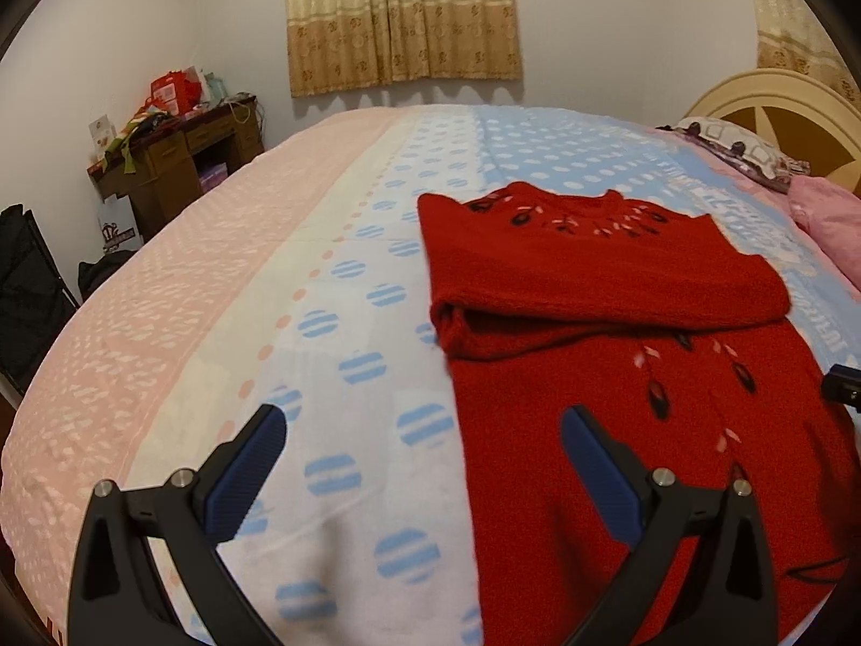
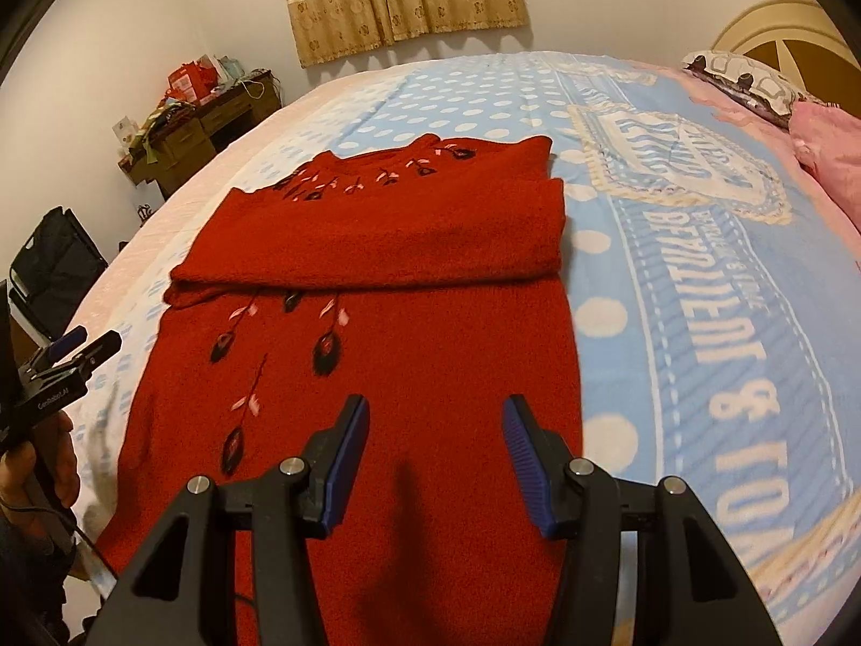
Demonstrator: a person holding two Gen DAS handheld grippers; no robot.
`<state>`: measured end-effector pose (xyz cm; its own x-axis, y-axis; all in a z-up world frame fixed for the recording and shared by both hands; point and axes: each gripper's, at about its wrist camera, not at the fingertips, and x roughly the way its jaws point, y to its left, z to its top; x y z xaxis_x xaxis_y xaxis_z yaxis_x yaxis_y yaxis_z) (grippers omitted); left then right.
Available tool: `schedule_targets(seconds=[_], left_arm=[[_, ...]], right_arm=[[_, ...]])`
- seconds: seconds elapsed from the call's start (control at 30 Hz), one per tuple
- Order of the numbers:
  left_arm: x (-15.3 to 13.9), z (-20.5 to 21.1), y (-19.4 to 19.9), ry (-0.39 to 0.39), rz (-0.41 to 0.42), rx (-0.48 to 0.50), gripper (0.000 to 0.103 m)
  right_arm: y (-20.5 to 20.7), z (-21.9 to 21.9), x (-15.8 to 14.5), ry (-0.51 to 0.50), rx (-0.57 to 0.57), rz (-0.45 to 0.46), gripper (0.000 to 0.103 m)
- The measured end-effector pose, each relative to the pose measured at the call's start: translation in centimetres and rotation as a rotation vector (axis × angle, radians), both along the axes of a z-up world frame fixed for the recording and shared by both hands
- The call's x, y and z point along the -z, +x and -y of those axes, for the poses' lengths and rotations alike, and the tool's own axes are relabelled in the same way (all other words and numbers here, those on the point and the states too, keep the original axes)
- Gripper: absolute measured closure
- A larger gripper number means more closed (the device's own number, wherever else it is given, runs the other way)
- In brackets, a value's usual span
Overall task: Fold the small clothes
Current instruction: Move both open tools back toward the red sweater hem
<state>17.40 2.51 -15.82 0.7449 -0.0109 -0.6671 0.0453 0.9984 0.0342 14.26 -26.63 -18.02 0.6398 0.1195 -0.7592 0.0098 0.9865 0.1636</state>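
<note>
Fuzzy matt knit sweater point(image 2: 376, 355) on soft fleecy blanket point(image 1: 333, 290); matt black plastic tongs point(image 2: 436, 463) with ribbed blue pads point(image 2: 348, 457).

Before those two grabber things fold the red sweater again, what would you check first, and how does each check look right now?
1. Left gripper open: ok.
2. Right gripper open: ok.
3. Both grippers empty: ok.
4. Sleeves folded across the sweater chest: ok.
5. Lower half lying flat on the bed: ok in the part that shows; the hem is out of view.
6. Left gripper over the sweater's edge: not ok, one finger sits over bare blanket.
</note>
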Motion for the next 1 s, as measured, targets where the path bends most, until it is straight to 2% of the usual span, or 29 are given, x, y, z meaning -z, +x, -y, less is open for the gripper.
schedule_targets(seconds=[0.47,0.63,0.83,1.0], left_arm=[[-2.4,-0.3,-6.1,-0.008,0.079,0.043,0.0],[-2.4,-0.5,-8.4,0.014,0.086,0.062,0.0],[-0.2,-0.9,-10.3,0.026,0.022,0.081,0.0],[2.4,-0.4,-11.4,0.002,-0.078,0.106,0.0]], right_arm=[[-6.6,-0.6,-1.6,0.007,-0.023,0.024,0.05],[-9.1,-0.3,-2.4,0.002,-0.023,0.035,0.05],[-11.9,0.4,-2.4,-0.013,-0.019,0.024,0.05],[-13.6,1.0,-1.5,-0.008,-0.006,0.001,0.05]])
